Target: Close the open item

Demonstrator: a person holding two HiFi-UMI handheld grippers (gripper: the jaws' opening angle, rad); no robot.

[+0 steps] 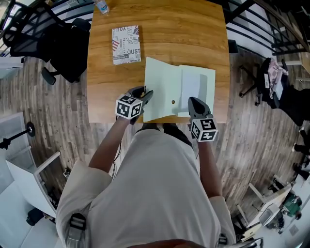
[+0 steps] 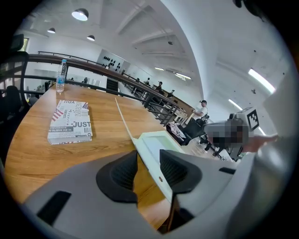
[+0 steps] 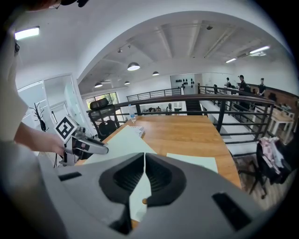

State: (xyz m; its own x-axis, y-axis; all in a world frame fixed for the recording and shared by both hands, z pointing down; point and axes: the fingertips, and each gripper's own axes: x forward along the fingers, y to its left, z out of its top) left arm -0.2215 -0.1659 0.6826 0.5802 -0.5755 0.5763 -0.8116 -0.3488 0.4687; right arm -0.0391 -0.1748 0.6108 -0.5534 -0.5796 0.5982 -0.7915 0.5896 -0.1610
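Wooden table on a railed mezzanine, office chairs around it. Pale green folder at the near edge, lying open, left cover raised off the wood and passing between the parted jaws of the left gripper, pads apparently not pressing; right gripper pinched closed on the folder's near edge; printed book and water bottle well apart, far side. Recommended handling: clamp the raised cover before swinging rightward, hold the right pinch as anchor, withdraw just ahead of the descending cover, press flat near the snap.
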